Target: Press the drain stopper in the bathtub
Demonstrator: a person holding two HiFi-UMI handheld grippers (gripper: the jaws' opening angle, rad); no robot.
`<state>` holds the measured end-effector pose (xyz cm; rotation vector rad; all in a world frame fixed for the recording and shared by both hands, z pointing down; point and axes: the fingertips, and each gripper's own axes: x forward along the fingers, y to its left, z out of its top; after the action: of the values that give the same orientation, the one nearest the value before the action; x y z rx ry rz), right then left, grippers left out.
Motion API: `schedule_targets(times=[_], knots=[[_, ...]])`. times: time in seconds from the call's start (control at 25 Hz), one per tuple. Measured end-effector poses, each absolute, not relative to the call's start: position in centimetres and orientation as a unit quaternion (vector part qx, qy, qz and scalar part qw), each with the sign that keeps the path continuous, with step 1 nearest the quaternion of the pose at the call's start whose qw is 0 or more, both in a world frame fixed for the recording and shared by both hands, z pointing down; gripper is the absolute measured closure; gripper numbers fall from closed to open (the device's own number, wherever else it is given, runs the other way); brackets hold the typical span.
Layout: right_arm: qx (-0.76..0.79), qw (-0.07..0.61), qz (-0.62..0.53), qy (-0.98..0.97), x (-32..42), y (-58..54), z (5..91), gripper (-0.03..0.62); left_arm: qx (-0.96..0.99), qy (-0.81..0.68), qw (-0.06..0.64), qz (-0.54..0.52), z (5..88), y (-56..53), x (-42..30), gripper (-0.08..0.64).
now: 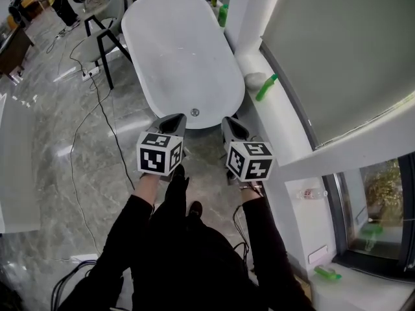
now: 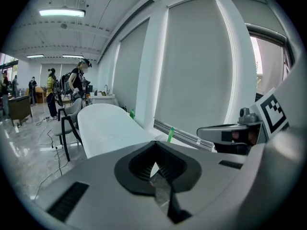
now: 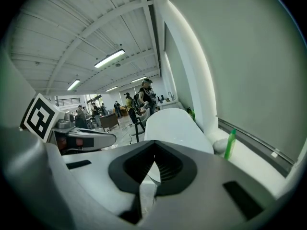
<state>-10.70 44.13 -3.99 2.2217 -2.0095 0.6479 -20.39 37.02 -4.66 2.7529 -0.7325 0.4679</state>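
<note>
A white oval bathtub (image 1: 181,50) stands on the grey floor ahead of me. A small round metal fitting (image 1: 194,112) sits at its near end; I cannot tell whether it is the drain stopper. My left gripper (image 1: 174,119) and right gripper (image 1: 231,123) hover side by side just short of the tub's near rim, above the floor. Both are shut with nothing between the jaws. The tub (image 2: 105,123) lies beyond the left gripper (image 2: 154,146) in the left gripper view. It (image 3: 175,123) also lies beyond the right gripper (image 3: 154,146) in the right gripper view.
A white window ledge (image 1: 279,122) runs along the tub's right side with a green bottle (image 1: 266,87) and a pale lump on it. A dark chair (image 1: 107,28) stands left of the tub. Cables (image 1: 91,128) trail across the floor. People stand far off (image 2: 76,80).
</note>
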Motion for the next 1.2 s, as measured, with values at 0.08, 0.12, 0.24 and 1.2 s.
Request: schedule_targets(times=[0.08, 0.12, 0.24, 1.2], knots=[[0.722, 0.042, 0.214, -0.657, -10.6, 43.5, -3.7, 0.592, 0.945, -0.250, 0.129, 0.165, -4.4, 36.5, -20.0, 0.555], [0.721, 0.045, 0.216, -0.657, -10.5, 43.3, -3.6, 0.591, 0.945, -0.248, 0.131, 0.166, -4.2, 36.4, -19.8, 0.555], [0.719, 0.054, 0.218, -0.658, -10.1, 42.4, -3.2, 0.592, 0.945, -0.244, 0.135, 0.168, -3.8, 35.7, -19.2, 0.555], [0.688, 0.121, 0.320, -0.640, -2.3, 23.1, 8.2, 0.592, 0.919, -0.224, 0.210, 0.247, 7.6, 17.0, -10.5, 0.555]])
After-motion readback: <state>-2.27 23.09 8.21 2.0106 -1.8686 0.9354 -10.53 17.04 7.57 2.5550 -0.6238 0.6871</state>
